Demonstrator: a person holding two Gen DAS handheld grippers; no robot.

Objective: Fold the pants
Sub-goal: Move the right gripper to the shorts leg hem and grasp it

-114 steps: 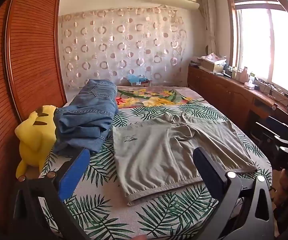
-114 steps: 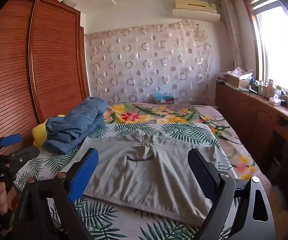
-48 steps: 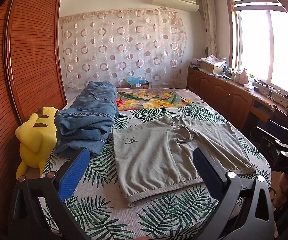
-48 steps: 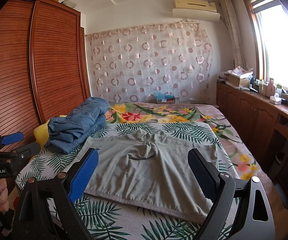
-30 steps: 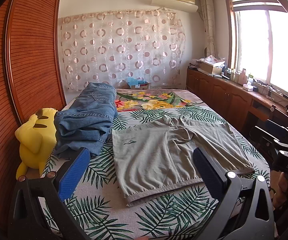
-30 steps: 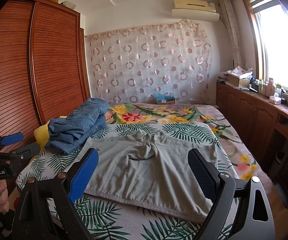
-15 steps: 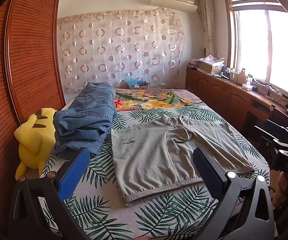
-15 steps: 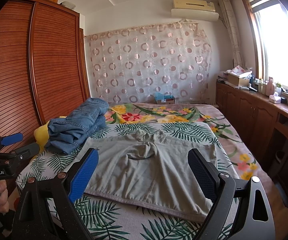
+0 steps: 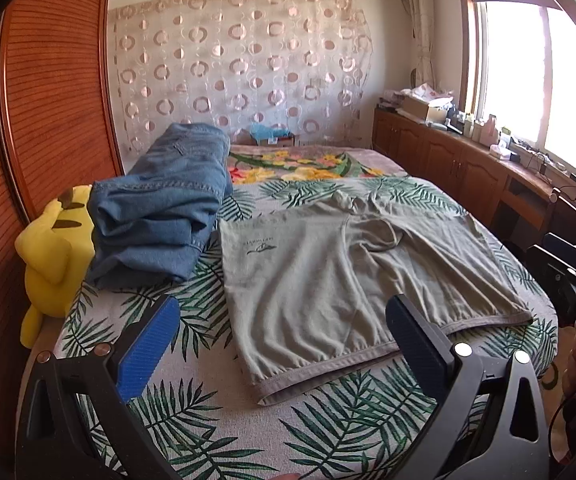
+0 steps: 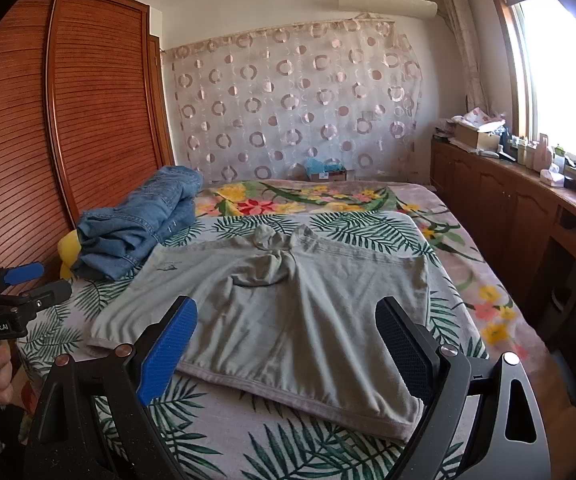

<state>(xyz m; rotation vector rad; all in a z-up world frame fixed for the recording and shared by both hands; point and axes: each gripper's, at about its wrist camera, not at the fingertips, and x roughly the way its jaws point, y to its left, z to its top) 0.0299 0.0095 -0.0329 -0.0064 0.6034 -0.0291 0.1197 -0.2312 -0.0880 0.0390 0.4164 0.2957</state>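
Shorts [image 9: 352, 276], grey-green, lie spread flat on bed [image 9: 192, 412] w/ palm-leaf cover, centre-right of mattress. Waistband edge runs along near side, closest to both cams; crotch bunch and leg openings point toward far curtain wall, so long axis goes roughly left-right across bed. Small printed logo sits on left leg panel. Fabric mostly smooth, wrinkled lump at crotch. Folded jeans [image 9: 160, 208] stacked just left of shorts, near but not overlapping; yellow plush [image 9: 48, 256] wedged btw jeans and wooden wardrobe [image 10: 88, 120]. Left gripper [image 9: 280, 340] hovers above near edge of bed, jaws wide apart, nothing btw them. Right gripper [image 10: 284, 336] same, jaws wide apart over waistband area, not touching cloth. Cardboard box [image 10: 474, 136] on side counter [image 10: 528, 184] under window, contents unclear.
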